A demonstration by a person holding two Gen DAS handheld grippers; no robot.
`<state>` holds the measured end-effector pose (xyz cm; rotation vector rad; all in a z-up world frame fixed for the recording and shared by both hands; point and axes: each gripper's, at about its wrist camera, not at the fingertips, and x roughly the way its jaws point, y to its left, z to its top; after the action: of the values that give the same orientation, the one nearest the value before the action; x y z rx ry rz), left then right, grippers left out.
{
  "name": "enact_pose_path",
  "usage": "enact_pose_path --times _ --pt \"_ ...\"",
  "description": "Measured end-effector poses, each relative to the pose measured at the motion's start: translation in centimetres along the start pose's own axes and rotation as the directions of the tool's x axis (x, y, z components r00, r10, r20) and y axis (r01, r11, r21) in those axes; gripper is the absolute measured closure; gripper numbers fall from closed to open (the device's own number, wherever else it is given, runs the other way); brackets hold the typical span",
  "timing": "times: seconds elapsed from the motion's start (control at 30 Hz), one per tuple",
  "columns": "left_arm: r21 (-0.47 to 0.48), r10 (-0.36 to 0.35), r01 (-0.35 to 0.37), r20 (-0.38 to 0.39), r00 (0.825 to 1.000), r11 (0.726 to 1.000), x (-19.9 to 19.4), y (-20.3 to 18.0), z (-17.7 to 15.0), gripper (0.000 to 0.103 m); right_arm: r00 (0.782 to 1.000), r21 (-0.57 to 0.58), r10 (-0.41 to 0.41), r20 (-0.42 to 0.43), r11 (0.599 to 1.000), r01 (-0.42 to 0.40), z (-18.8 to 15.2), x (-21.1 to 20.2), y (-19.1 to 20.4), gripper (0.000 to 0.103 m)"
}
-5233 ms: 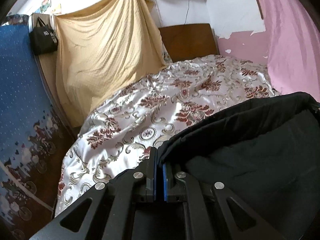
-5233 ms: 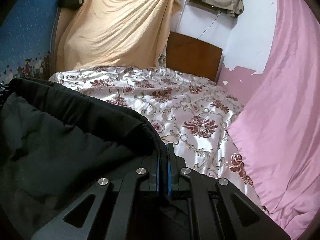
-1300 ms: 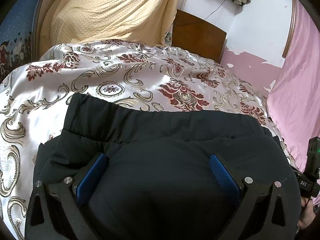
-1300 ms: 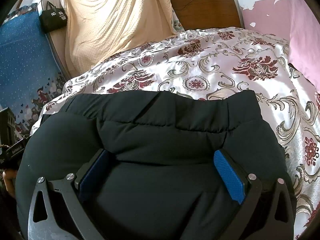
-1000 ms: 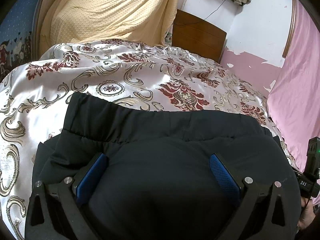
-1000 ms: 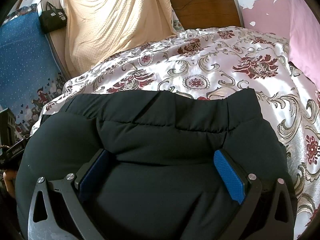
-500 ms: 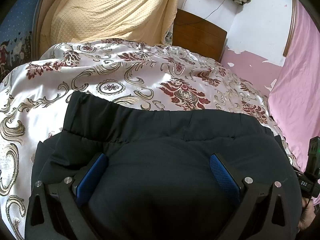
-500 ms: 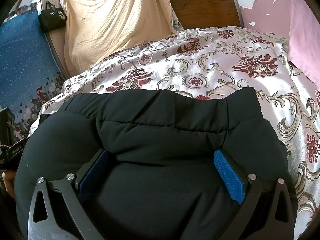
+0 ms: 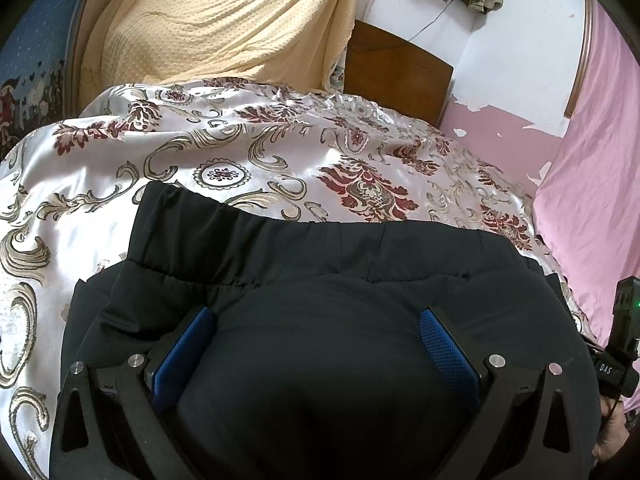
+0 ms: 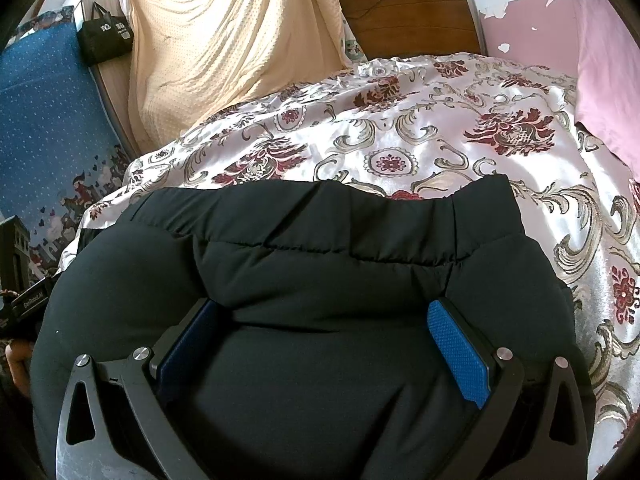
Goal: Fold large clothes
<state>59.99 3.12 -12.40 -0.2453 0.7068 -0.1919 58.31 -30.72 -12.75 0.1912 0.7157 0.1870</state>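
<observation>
A black padded garment (image 9: 320, 272) lies folded on the bed, its banded hem toward the headboard; it fills the lower half of the right wrist view too (image 10: 320, 264). My left gripper (image 9: 318, 336) hovers open over it, its blue pads (image 9: 446, 346) spread wide with only fabric below them. My right gripper (image 10: 320, 340) is open in the same way above the garment, blue pads (image 10: 460, 352) far apart. Neither holds anything. The right gripper's body shows at the right edge of the left wrist view (image 9: 624, 332).
A satin bedspread (image 9: 240, 160) with red and gold flowers covers the bed. Behind it stand a wooden headboard (image 10: 408, 16), a hanging yellow cloth (image 10: 232, 52) and a black bag (image 10: 104, 34). A pink curtain (image 9: 592, 184) hangs on the right, a blue cloth (image 10: 44, 112) on the left.
Five seconds ago both grippers were shut on the garment's edge, held up. Now it lies on the bed and both are open. Nothing has moved in the last second.
</observation>
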Motion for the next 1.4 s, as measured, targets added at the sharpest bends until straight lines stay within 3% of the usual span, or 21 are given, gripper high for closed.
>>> enact_pose_path --times 0.23,0.4,0.53,0.63,0.87,0.97,1.13,1.4 --pt "-0.012 -0.026 0.025 -0.043 0.999 1.000 -1.6 0.4 0.2 0.000 1.000 -0.002 -0.010 -0.001 1.000 0.010 -0.3 -1.4 0.0 0.001" --pt "-0.006 -0.057 0.057 -0.096 0.994 0.998 -5.2 1.9 0.2 0.000 1.000 -0.024 0.012 -0.026 1.000 -0.012 -0.6 -5.3 -0.6 0.001" --pt "0.020 -0.026 0.029 -0.138 0.990 0.999 -7.4 3.8 0.1 0.000 0.997 -0.051 0.016 -0.069 0.999 -0.020 -1.2 -8.0 -2.0 0.001" --pt "0.057 0.025 -0.015 -0.178 0.984 0.998 -8.5 4.9 -0.3 0.000 0.993 -0.107 -0.027 -0.112 0.994 0.015 -1.9 -9.9 -2.9 0.001" --pt "0.143 0.077 -0.037 -0.281 0.957 0.989 -9.4 7.1 -2.6 0.000 0.974 -0.105 -0.033 -0.226 0.994 0.010 -3.9 -11.5 -5.9 0.001" --pt "0.082 0.005 0.022 -0.323 0.946 0.996 -8.9 8.4 -3.4 0.000 0.960 -0.064 -0.028 -0.278 0.998 0.010 -4.8 -10.6 -7.3 0.001" --pt "-0.034 -0.118 0.114 -0.374 0.920 0.993 -7.7 10.1 -4.0 0.000 0.948 0.012 0.059 -0.312 0.998 -0.058 -5.4 -9.0 -8.5 0.001" --pt "-0.043 -0.213 0.213 -0.389 0.896 0.976 -6.5 10.3 -4.8 0.000 0.913 0.064 0.197 -0.357 0.980 -0.187 -6.2 -6.7 -9.2 0.001"
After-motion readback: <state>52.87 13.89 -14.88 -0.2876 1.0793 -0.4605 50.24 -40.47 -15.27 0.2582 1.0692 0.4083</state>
